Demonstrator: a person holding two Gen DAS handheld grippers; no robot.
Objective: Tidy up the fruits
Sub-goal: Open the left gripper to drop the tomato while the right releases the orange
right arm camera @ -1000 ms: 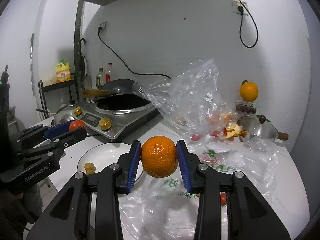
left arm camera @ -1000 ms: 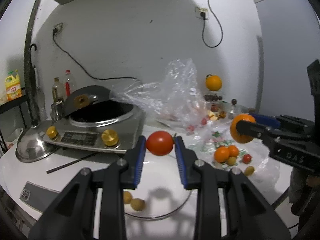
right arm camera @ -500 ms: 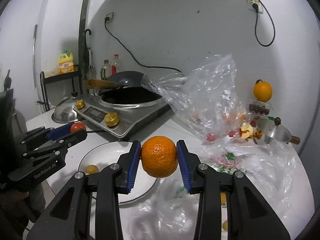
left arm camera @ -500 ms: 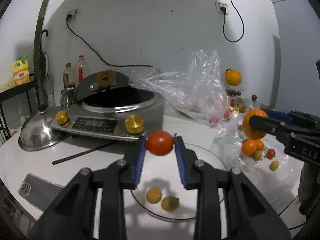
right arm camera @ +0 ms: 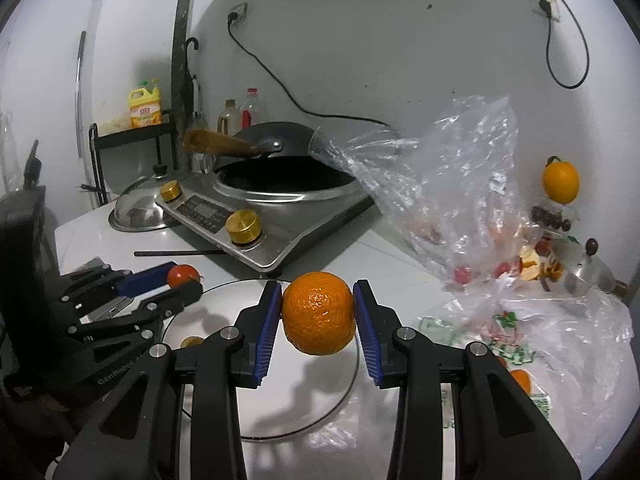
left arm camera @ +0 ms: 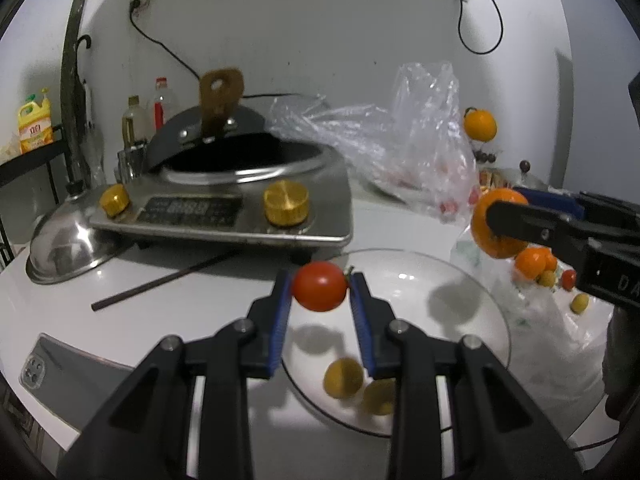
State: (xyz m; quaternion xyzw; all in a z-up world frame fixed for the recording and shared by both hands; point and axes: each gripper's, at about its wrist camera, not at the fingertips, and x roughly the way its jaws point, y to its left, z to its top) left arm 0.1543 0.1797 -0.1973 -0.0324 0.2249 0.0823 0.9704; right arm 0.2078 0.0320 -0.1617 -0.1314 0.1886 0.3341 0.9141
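Left wrist view: left hand-held gripper [left arm camera: 320, 286] clenched on tomato [left arm camera: 319, 286], above plate [left arm camera: 452, 268] holding two small yellow fruits [left arm camera: 343, 378].
Right wrist view: right hand-held gripper [right arm camera: 319, 312] grasping orange [right arm camera: 319, 313], over same plate on counter [right arm camera: 404, 264], beside plastic bag [right arm camera: 580, 344].

Black grippers [left arm camera: 320, 300], blue ribbed pads [right arm camera: 266, 332], silver screws

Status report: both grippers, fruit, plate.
Left gripper shut on tomato. Right gripper shut on orange. Both above plate; two small yellow fruits there.
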